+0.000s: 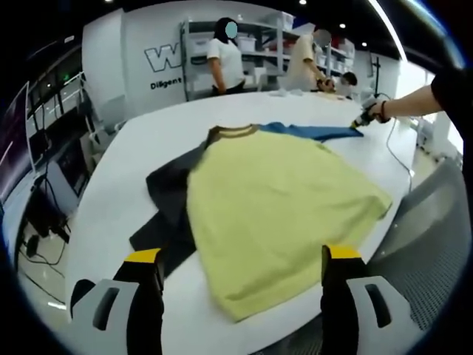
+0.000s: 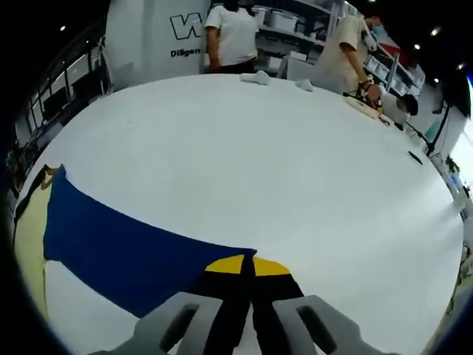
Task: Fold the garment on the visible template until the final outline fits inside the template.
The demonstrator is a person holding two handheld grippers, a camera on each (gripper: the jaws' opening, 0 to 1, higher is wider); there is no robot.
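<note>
Left gripper (image 1: 242, 266) is hanging w/ jaws spread wide at the bottom of the left gripper view, holding nothing, its 2 yellow-tipped fingers (image 1: 145, 258) framing the near hem of the garment (image 1: 281, 203). Garment is lying flat on the white table (image 1: 133, 170) at frame center, yellow body up, brown collar (image 1: 235, 132) toward the top, blue sleeve (image 1: 314, 132) stretching to upper right. Dark template (image 1: 166, 214) is peeking out from under it at center left. Right gripper (image 1: 362, 118) is showing in the upper right of that view, at the sleeve's end. In the right gripper view, right gripper (image 2: 247, 268) is sitting clenched on the blue sleeve (image 2: 126, 248) at bottom center, jaws pressed together on the cloth tip. 2 ppl are standing by shelves (image 2: 295, 29) at the top.
</note>
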